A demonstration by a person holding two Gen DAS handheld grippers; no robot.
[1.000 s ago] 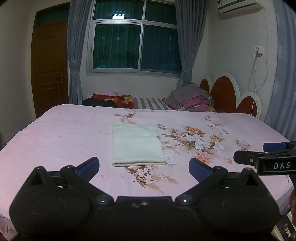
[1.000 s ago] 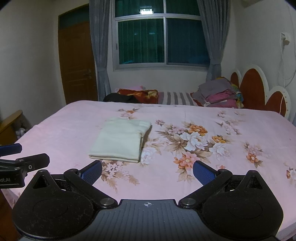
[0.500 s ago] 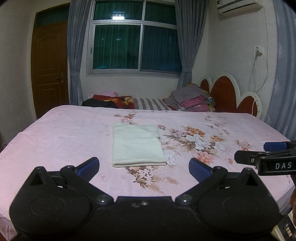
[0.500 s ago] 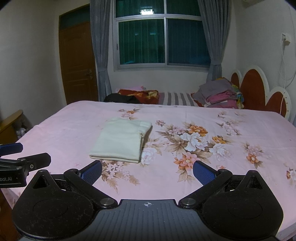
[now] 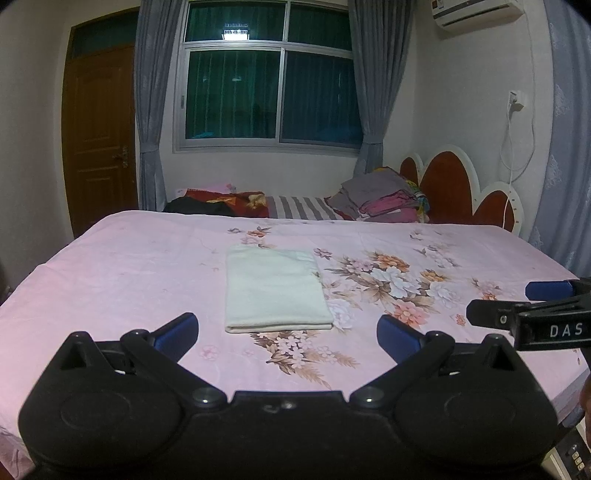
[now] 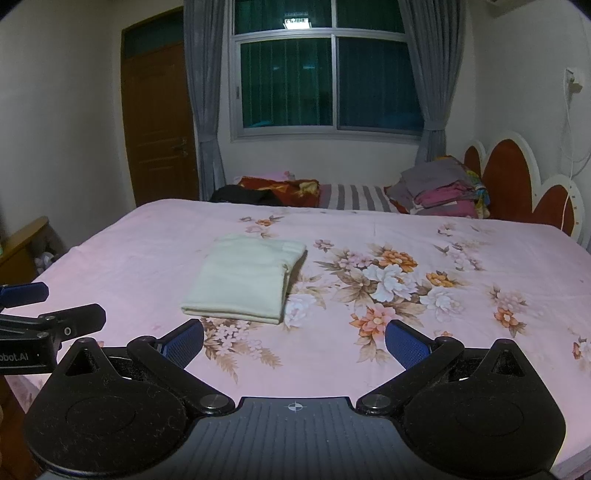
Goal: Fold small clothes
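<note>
Neatly folded, the cream garment (image 5: 275,288) lies flat as a rectangle on the pink floral bedsheet (image 5: 110,266), toward the middle of the bed and just left of the large printed flower cluster (image 5: 391,280). From the right wrist view the same cream garment (image 6: 243,278) shows its stacked layers along the right edge, with the near folded edge facing the cameras.

Nothing touches it. The left gripper (image 5: 288,332) hangs above the near part of the bed, short of the garment, its jaws spread wide with the blue pads (image 5: 177,330) well apart and nothing between them. The right gripper (image 6: 293,341) is held the same way beside it, jaws wide apart and empty, blue pads (image 6: 406,347) over the sheet's flower print. Each gripper's tip shows at the edge of the other's view: the right gripper (image 5: 535,310) at the far right, the left gripper (image 6: 44,314) at the far left.

Beyond the bed's far edge sit a stack of folded clothes (image 5: 384,201) near the red scalloped headboard (image 5: 447,184), a striped cloth (image 5: 299,208) and a red patterned heap (image 5: 229,201). Behind them are a dark window (image 5: 269,92) with grey curtains (image 5: 149,110), a wooden door (image 5: 99,133), and an air conditioner (image 5: 476,11) high on the wall.
</note>
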